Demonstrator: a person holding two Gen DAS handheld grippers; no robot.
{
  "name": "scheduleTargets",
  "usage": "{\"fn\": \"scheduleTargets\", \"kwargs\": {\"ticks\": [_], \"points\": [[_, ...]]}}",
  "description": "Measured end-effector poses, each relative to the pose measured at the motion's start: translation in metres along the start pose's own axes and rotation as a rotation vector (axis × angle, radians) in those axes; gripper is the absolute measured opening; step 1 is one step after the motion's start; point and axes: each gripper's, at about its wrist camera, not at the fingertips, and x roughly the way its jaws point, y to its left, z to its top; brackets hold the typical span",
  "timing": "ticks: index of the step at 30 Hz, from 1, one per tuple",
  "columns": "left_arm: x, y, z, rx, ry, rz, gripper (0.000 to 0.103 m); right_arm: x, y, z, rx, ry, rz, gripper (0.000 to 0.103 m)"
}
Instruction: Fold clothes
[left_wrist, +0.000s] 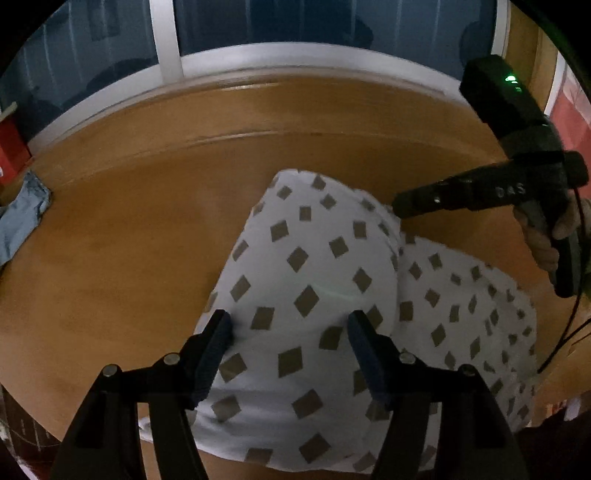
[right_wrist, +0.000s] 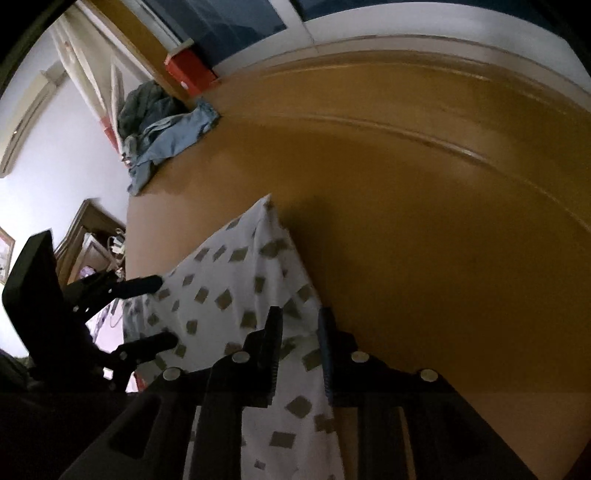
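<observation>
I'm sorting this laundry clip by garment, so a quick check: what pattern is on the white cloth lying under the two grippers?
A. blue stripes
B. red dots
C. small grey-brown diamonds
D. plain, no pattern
C: the white cloth on the wooden table is scattered with small grey-brown diamond shapes, in both wrist views.

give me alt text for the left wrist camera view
A white garment with brown diamond print lies partly folded on a wooden table, with the open left gripper over its near end. The right gripper reaches in from the right, and a blue denim garment lies at the table's left edge.
</observation>
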Motion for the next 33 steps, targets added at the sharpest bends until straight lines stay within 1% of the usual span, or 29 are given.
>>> {"fn": "scheduleTargets", "kwargs": {"ticks": [1, 2, 4, 5, 6, 7, 9, 10, 11, 13, 14, 15, 16, 17, 18, 22, 23, 25, 28, 31, 33], "points": [[0.001, -0.001, 0.000, 0.000, 0.005, 0.000, 0.063, 0.001, 0.003, -0.003, -0.009, -0.009, 0.004, 0.023], [-0.002, -0.001, -0.002, -0.004, 0.006, -0.003, 0.064, 0.000, 0.007, -0.007, -0.027, -0.019, -0.004, 0.029], [-0.003, -0.001, -0.001, -0.001, 0.006, -0.003, 0.064, 0.007, 0.017, -0.012, -0.076, -0.024, -0.047, 0.032], [-0.004, -0.002, 0.000, 0.004, 0.005, 0.000, 0.064, 0.011, 0.022, -0.014, -0.101, -0.021, -0.069, 0.028], [-0.007, -0.002, 0.000, 0.010, 0.004, 0.005, 0.064, 0.014, 0.027, -0.016, -0.124, -0.014, -0.080, 0.021], [-0.009, -0.003, -0.002, 0.016, 0.003, 0.010, 0.065, 0.016, 0.032, -0.018, -0.145, -0.010, -0.097, 0.011], [-0.012, -0.004, -0.005, 0.020, 0.005, 0.019, 0.065, 0.015, 0.041, -0.020, -0.180, -0.019, -0.146, 0.009], [-0.010, -0.002, -0.005, 0.016, 0.010, 0.022, 0.067, 0.011, 0.043, -0.020, -0.199, -0.031, -0.168, 0.007], [-0.009, 0.001, -0.008, 0.009, 0.013, 0.024, 0.067, 0.005, 0.040, -0.018, -0.199, -0.049, -0.206, 0.000], [-0.007, 0.005, -0.008, -0.005, 0.017, 0.023, 0.067, -0.008, 0.018, -0.010, -0.140, -0.103, -0.328, 0.000], [-0.006, 0.006, -0.008, -0.009, 0.018, 0.024, 0.067, -0.016, 0.005, -0.006, -0.098, -0.129, -0.365, 0.000], [-0.007, 0.006, -0.008, -0.009, 0.018, 0.026, 0.067, -0.026, -0.011, -0.002, -0.035, -0.154, -0.365, 0.000], [-0.007, 0.005, -0.008, -0.009, 0.017, 0.028, 0.067, -0.035, -0.021, 0.000, 0.005, -0.171, -0.338, 0.000], [-0.007, 0.005, -0.008, -0.009, 0.018, 0.029, 0.067, -0.041, -0.021, -0.001, 0.013, -0.175, -0.271, 0.000], [-0.006, 0.005, -0.008, -0.009, 0.018, 0.027, 0.067, -0.044, -0.019, -0.002, 0.001, -0.171, -0.224, 0.000], [-0.006, 0.003, -0.004, 0.003, 0.032, 0.018, 0.066, -0.028, 0.011, -0.015, -0.160, -0.102, -0.153, 0.002], [-0.011, 0.001, -0.008, 0.010, 0.036, 0.018, 0.066, -0.022, 0.016, -0.017, -0.187, -0.084, -0.140, 0.002], [-0.015, -0.001, -0.010, 0.019, 0.045, 0.017, 0.067, -0.005, 0.017, -0.018, -0.199, -0.050, -0.125, 0.002], [-0.016, -0.001, -0.007, 0.029, 0.063, 0.020, 0.067, 0.009, 0.015, -0.019, -0.218, -0.036, -0.118, 0.002], [-0.013, -0.001, -0.003, 0.041, 0.076, 0.023, 0.068, 0.007, 0.011, -0.023, -0.221, -0.026, -0.101, 0.002], [-0.019, -0.001, -0.007, 0.046, 0.079, 0.018, 0.069, 0.002, 0.013, -0.025, -0.237, -0.039, -0.095, 0.007]]}}
